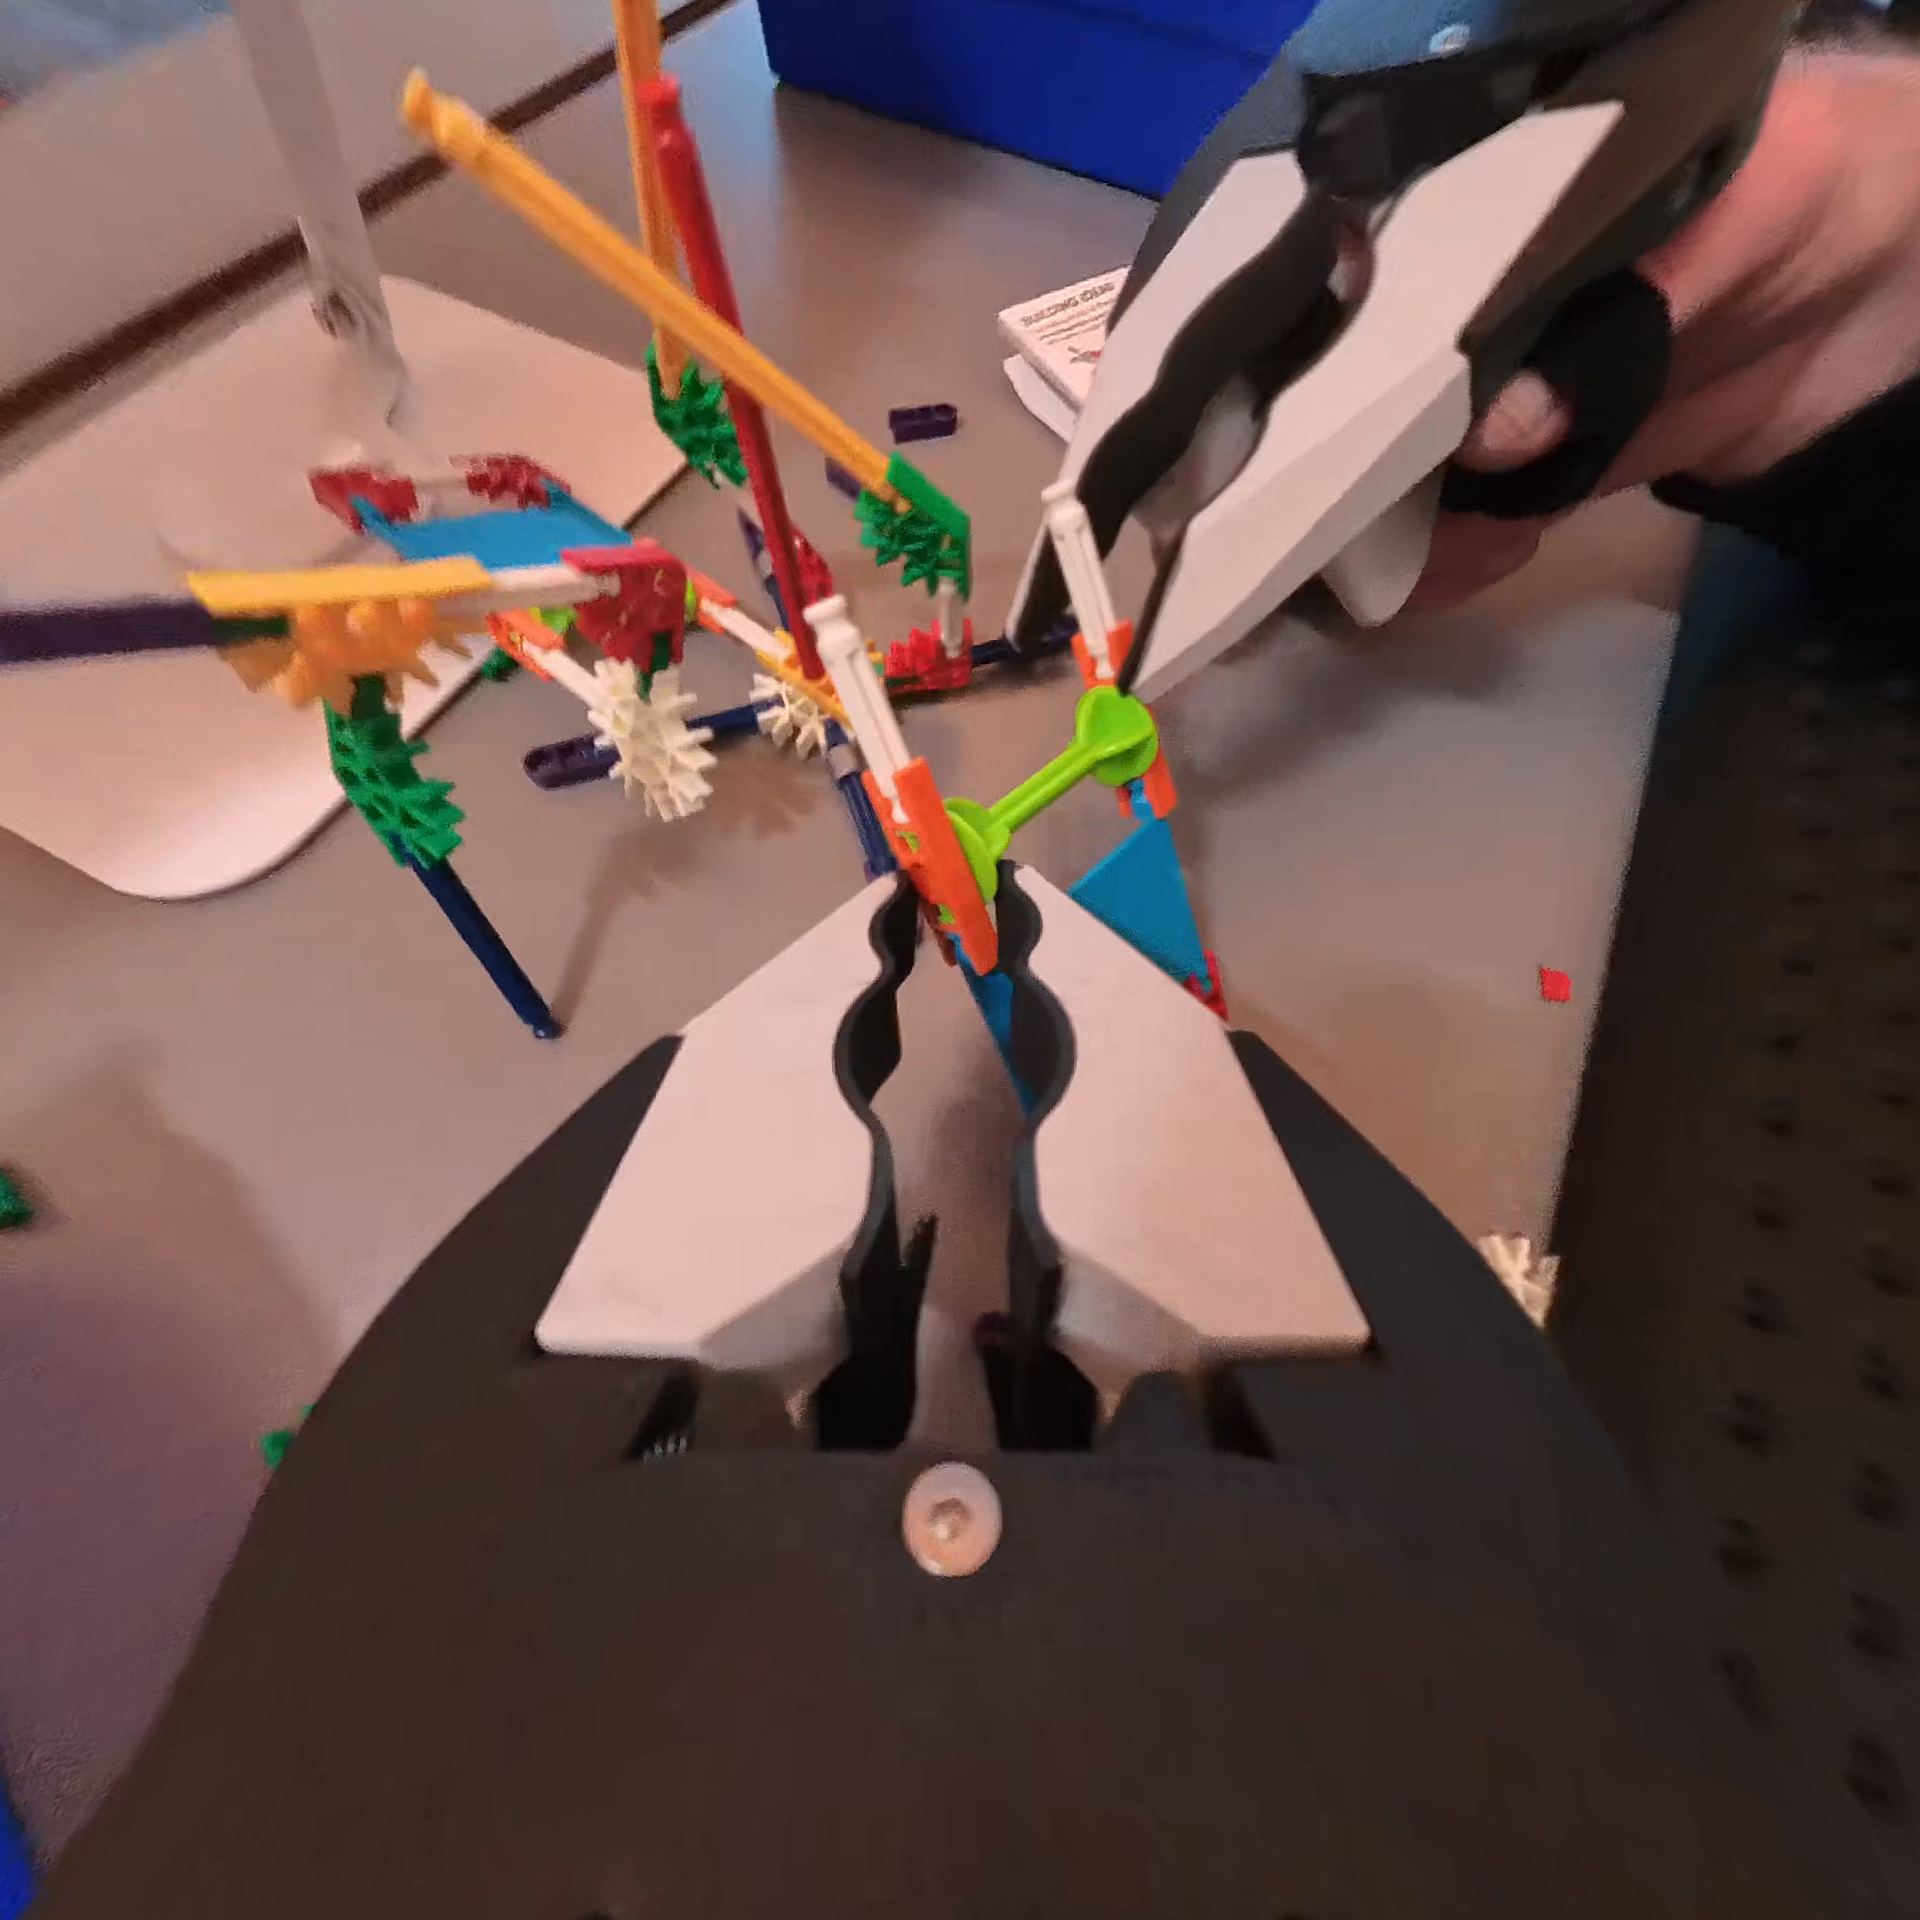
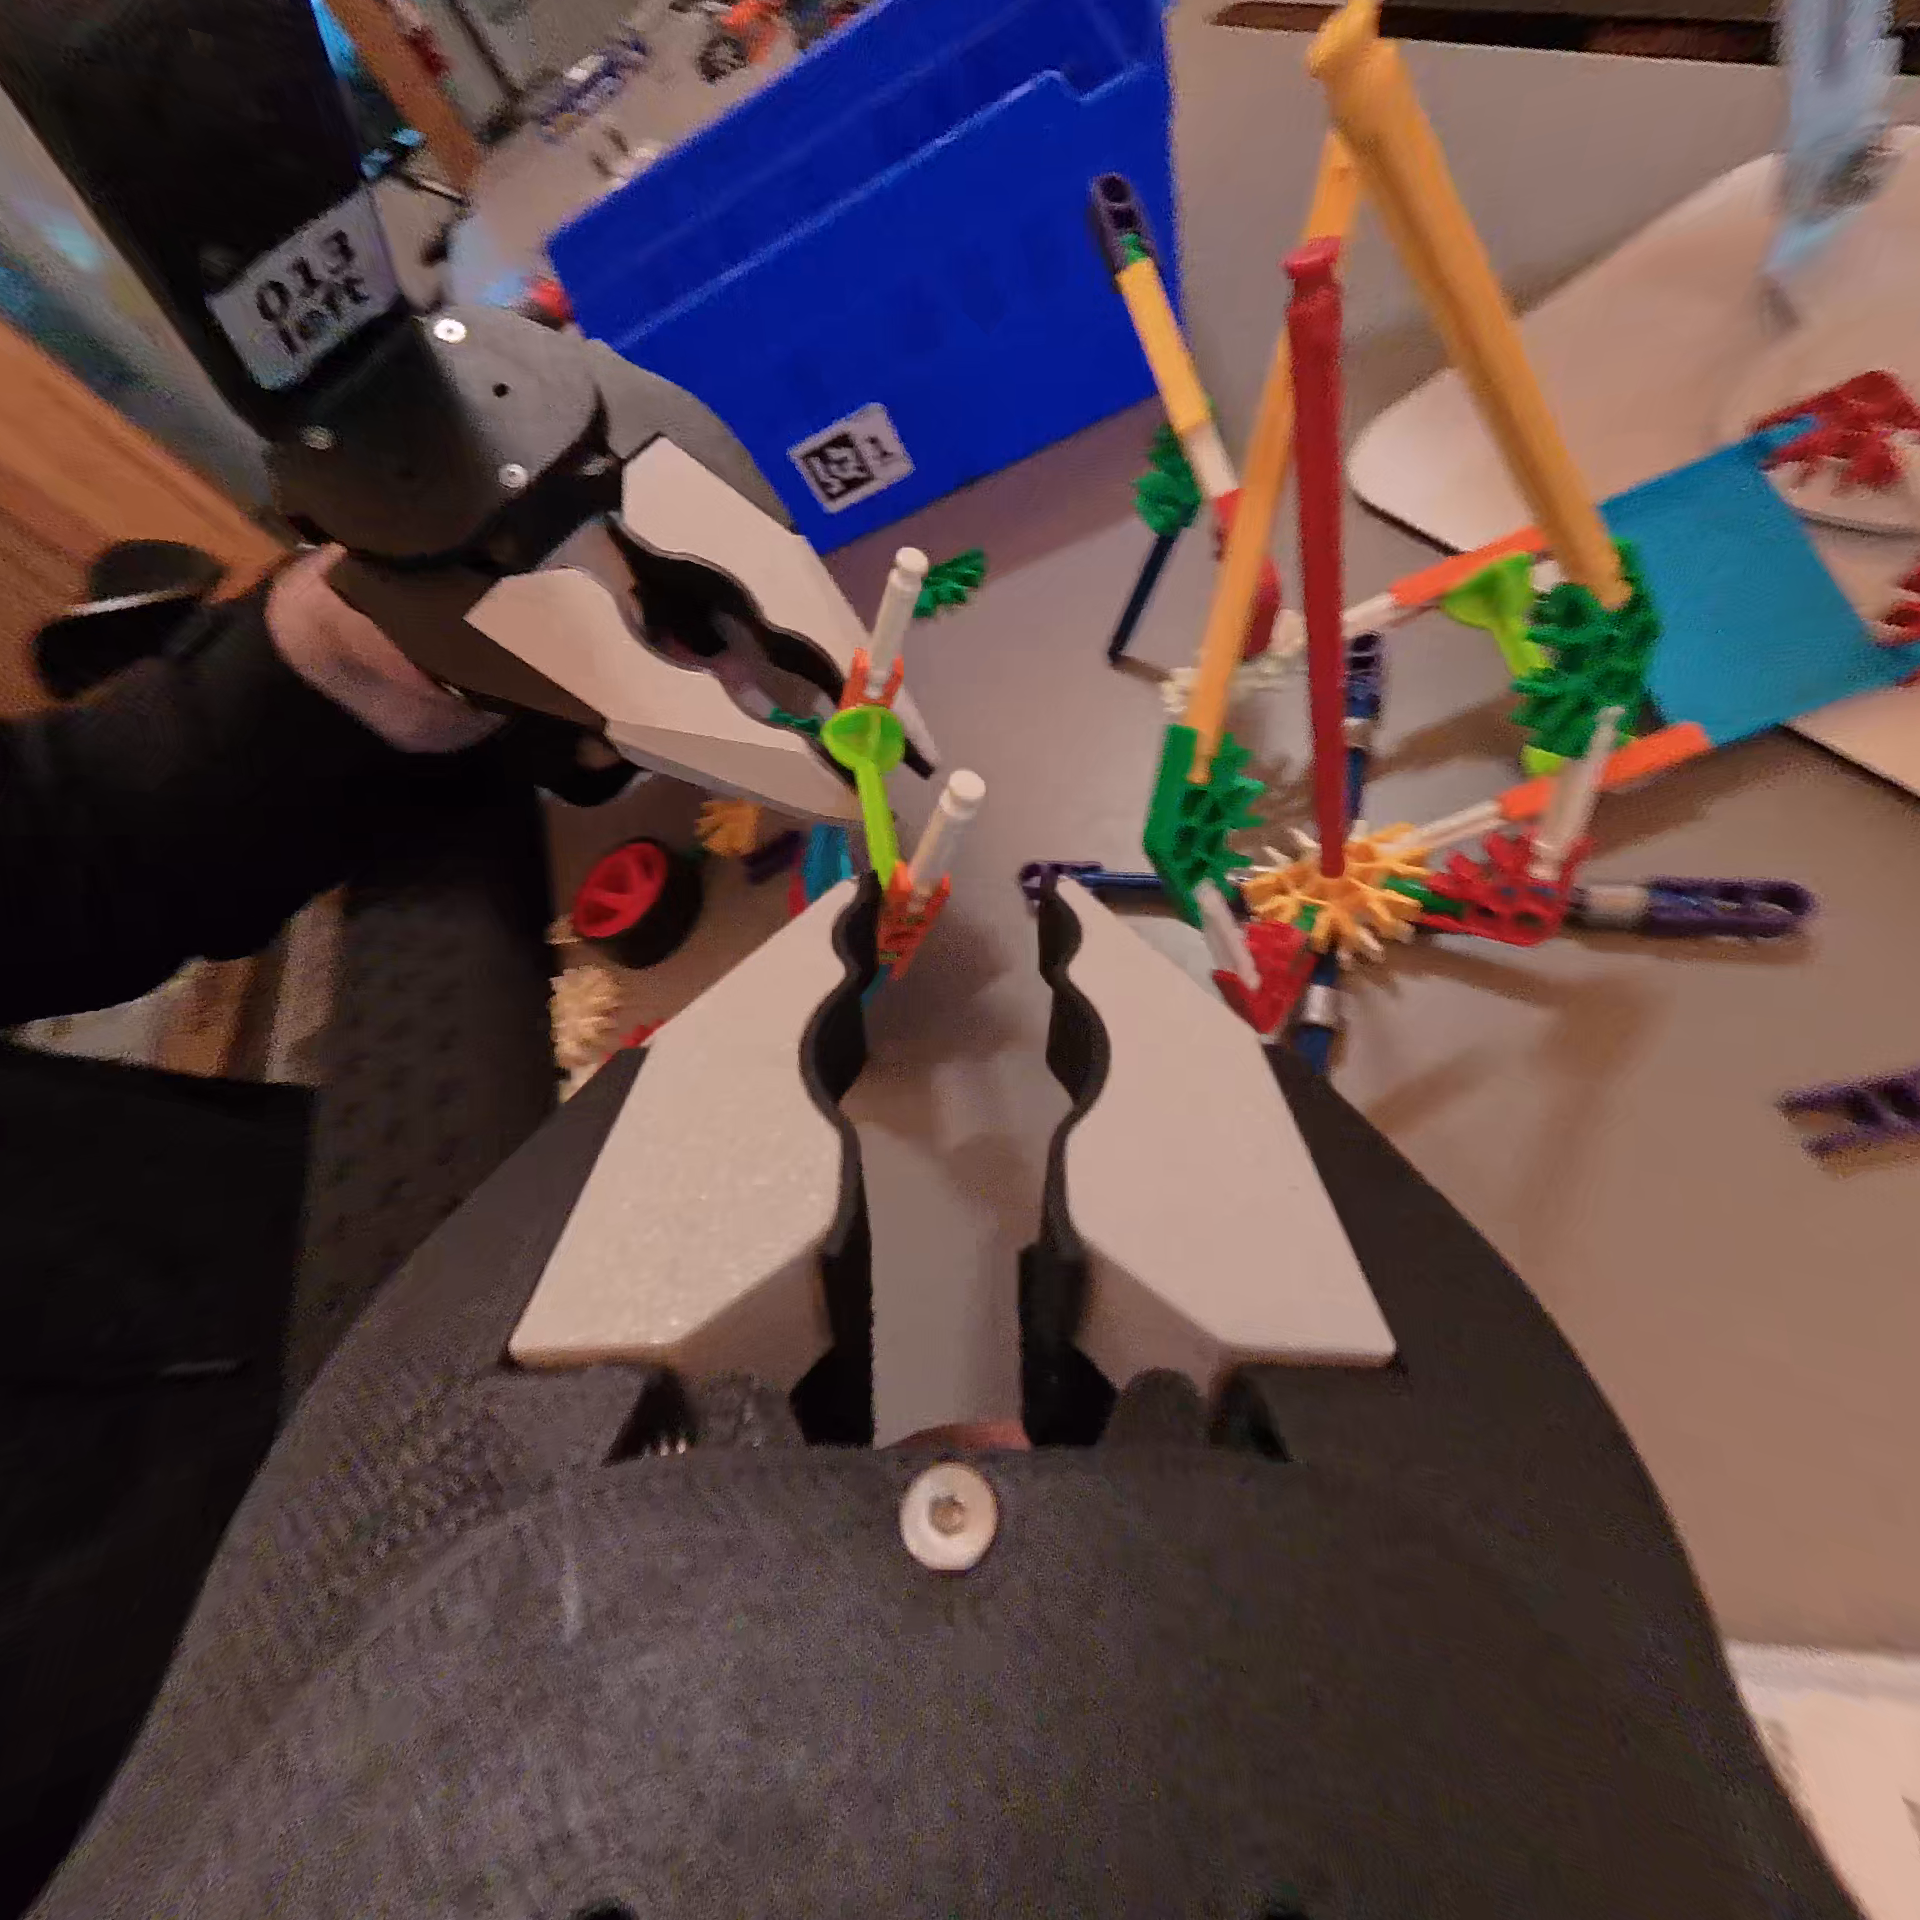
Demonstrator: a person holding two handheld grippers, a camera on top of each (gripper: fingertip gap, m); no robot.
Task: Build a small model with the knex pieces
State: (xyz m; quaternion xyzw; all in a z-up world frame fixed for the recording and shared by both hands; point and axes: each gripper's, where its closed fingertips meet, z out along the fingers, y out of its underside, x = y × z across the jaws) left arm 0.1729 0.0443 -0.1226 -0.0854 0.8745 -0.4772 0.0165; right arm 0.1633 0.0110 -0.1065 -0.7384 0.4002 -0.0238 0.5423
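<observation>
My left gripper [image 1: 956, 902] is shut on an orange connector [image 1: 935, 852] with a white rod in it. A lime green rod [image 1: 1039, 790] joins that connector to a second orange connector [image 1: 1103, 646], which also carries a white rod. Blue triangular panels [image 1: 1138, 894] hang below. My right gripper [image 2: 956, 904] is open, and the second orange connector [image 2: 909, 920] rests against its left fingertip. The left gripper [image 2: 883, 758] shows in the right wrist view, clamped on the small assembly. The right gripper [image 1: 1081, 655] shows in the left wrist view, held by a hand.
A large rod-and-connector model [image 1: 644, 603] stands on the grey table just beyond, with long yellow and red rods sticking up [image 2: 1330, 894]. Behind are a blue bin [image 2: 883, 260], a white stand base [image 1: 208, 727] and a booklet [image 1: 1060, 322]. A red wheel [image 2: 623, 899] and loose pieces lie around. About 5 cm separates my left fingertips from my right. The red wheel [image 2: 623, 899] is about 12 cm from my left fingertips.
</observation>
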